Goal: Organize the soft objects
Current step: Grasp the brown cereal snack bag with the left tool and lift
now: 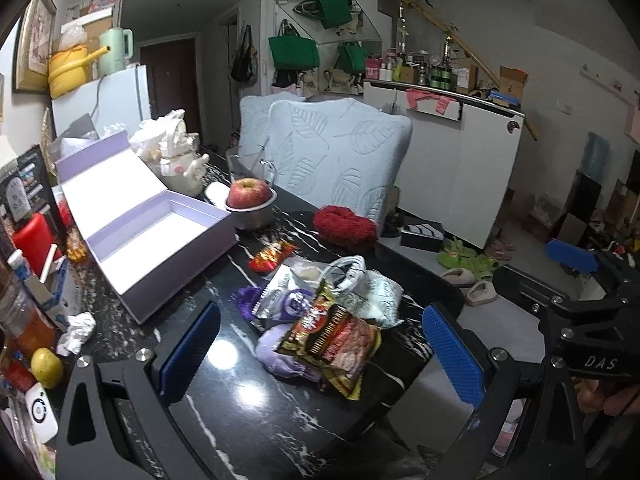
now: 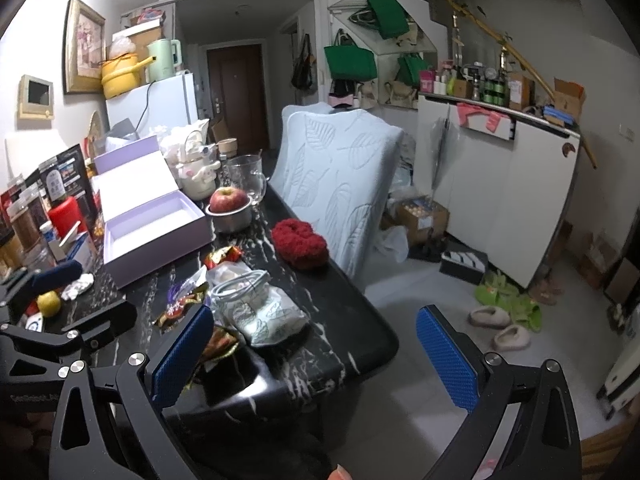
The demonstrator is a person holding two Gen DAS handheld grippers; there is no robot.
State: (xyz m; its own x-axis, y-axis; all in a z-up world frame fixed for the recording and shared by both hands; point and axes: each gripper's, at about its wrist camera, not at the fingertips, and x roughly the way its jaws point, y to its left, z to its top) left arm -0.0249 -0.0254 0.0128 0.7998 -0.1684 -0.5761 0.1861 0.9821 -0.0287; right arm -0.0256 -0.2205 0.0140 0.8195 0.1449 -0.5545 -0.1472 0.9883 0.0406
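Both blue-padded grippers, left gripper (image 1: pixel 320 354) and right gripper (image 2: pixel 316 358), hang spread and empty, poised to choose. Straight ahead of the left lies a heap of crinkly snack packets (image 1: pixel 320 316); beyond, a fuzzy red yarn scrunchie (image 1: pixel 346 224); far-left, an open lilac cardboard box (image 1: pixel 160 240), likely the destination.

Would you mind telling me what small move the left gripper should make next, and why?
Probably ease the left gripper forward and down onto the purple soft item. Its jaws are open and empty, the item lies between them under a snack packet, and the open lilac box sits empty beside the pile.
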